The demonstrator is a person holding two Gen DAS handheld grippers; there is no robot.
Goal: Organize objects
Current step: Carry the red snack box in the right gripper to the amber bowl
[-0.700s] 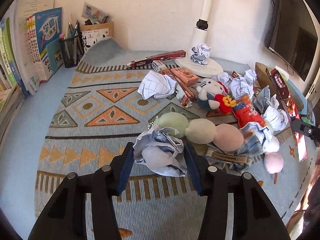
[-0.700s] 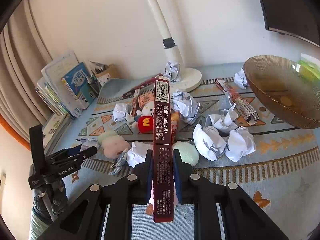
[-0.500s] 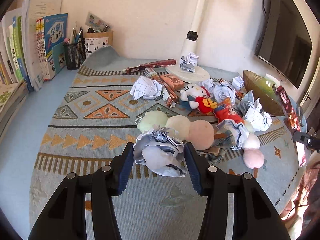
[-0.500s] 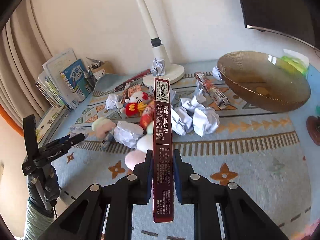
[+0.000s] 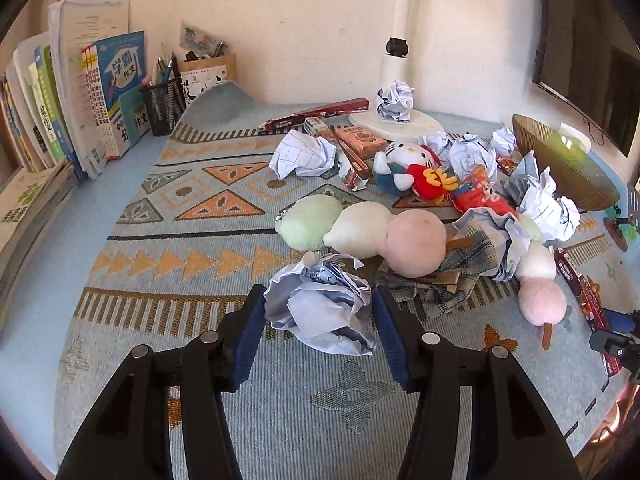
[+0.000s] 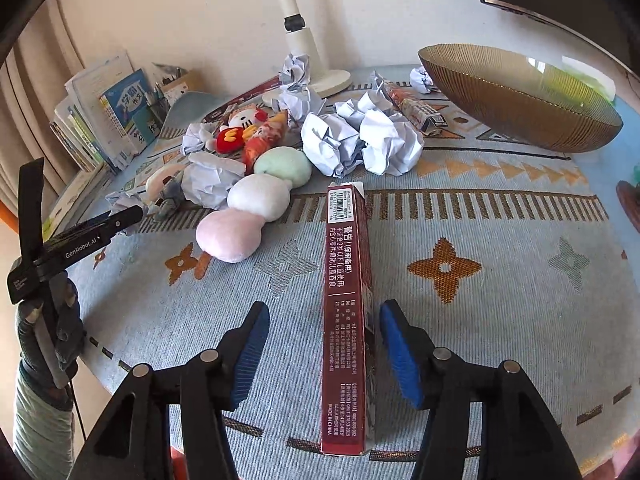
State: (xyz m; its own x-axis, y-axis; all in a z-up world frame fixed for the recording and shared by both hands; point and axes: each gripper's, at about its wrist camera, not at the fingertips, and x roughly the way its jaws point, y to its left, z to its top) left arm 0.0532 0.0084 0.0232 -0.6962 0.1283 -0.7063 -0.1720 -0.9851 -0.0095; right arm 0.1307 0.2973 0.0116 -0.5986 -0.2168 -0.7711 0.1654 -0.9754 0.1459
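Observation:
My left gripper (image 5: 320, 316) is shut on a crumpled blue-white paper ball (image 5: 324, 304) and holds it just above the patterned mat. My right gripper (image 6: 322, 336) is open. A long dark-red box (image 6: 348, 312) stands on its narrow edge on the mat between the spread fingers, touching neither. A heap of paper balls (image 6: 360, 140), plush dango sticks (image 5: 360, 232) (image 6: 256, 200) and a Hello Kitty plush (image 5: 408, 160) lies mid-mat. The left gripper also shows in the right wrist view (image 6: 120, 218).
A gold ribbed bowl (image 6: 520, 116) stands at the right. A white lamp base (image 5: 396, 122) is at the back, with more boxes (image 5: 320, 114) beside it. Books (image 5: 80, 92) and a mesh pen holder (image 5: 162, 106) line the left wall.
The right gripper has lowered the red box onto the mat near the front edge and opened, letting it go. The left gripper has pulled back and lifted a little with the paper ball.

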